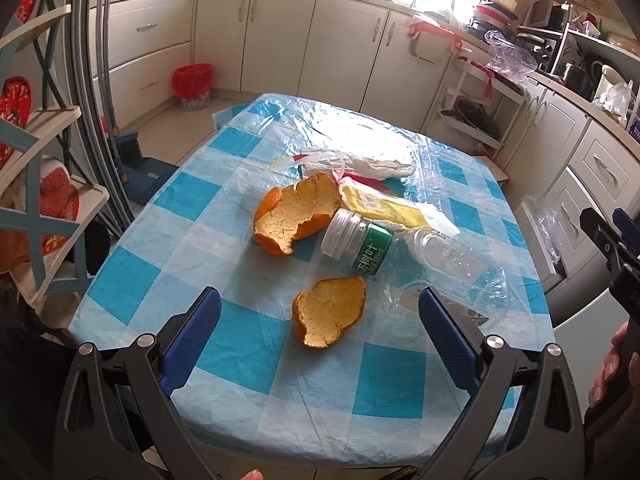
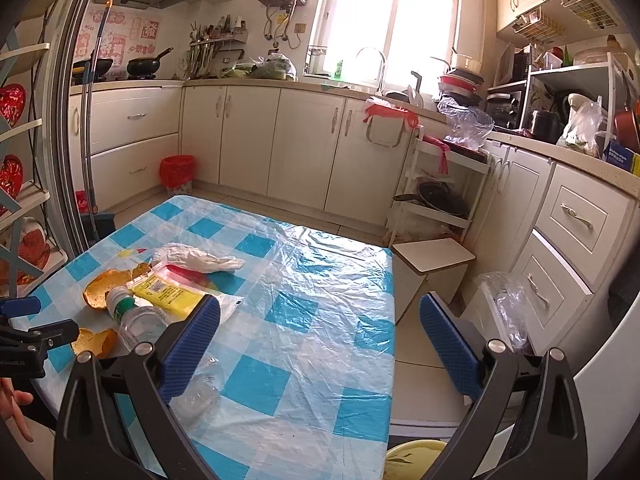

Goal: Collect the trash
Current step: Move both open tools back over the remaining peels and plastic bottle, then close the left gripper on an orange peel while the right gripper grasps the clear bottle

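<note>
Hovering wide-jawed, left gripper [image 1: 320, 312] over orange peel [image 1: 330, 312]; right gripper [image 2: 320, 320] wide, floor bin [image 2: 414, 458] visible only there

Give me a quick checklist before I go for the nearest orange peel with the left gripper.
1. Left gripper open and empty: ok.
2. Near orange peel lined up between its fingers: ok.
3. Peel apart from the plastic bottle: ok.
4. Right gripper open, off to the side: ok.
5. Bin within reach: cannot tell; a red-lined bin stands across the floor.
</note>
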Demonstrator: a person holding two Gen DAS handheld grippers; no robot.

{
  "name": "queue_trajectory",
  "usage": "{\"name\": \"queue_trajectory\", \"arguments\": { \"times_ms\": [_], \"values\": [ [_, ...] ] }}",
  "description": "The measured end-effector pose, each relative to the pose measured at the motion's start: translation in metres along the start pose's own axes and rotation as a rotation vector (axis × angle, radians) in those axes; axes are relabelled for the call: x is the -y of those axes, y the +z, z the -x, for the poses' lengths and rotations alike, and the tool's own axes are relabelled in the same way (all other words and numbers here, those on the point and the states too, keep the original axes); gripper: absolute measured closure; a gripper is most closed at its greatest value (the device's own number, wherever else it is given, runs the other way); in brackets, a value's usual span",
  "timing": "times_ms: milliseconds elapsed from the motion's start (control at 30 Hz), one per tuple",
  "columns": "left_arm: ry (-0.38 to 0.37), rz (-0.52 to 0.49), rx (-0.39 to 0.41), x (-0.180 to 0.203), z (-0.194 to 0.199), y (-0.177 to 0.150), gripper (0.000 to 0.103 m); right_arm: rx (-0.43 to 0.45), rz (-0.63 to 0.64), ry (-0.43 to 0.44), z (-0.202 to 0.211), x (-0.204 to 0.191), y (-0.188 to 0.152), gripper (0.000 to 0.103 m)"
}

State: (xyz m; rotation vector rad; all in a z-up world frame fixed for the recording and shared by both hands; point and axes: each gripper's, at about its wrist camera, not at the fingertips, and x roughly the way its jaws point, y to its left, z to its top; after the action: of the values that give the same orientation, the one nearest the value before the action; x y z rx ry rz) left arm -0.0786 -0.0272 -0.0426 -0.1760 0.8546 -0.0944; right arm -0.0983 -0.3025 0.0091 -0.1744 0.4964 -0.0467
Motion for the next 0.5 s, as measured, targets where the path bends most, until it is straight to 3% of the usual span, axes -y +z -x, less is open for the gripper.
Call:
{"name": "queue_trajectory", "arguments": {
  "times_ms": [500],
  "values": [
    [0.039, -0.014, -0.117, -0.005, -0.045, -0.010, 0.008, -0.047, 0.089, 0.070, -0.011, -0.027, -0.005, 0.007]
  ]
}}
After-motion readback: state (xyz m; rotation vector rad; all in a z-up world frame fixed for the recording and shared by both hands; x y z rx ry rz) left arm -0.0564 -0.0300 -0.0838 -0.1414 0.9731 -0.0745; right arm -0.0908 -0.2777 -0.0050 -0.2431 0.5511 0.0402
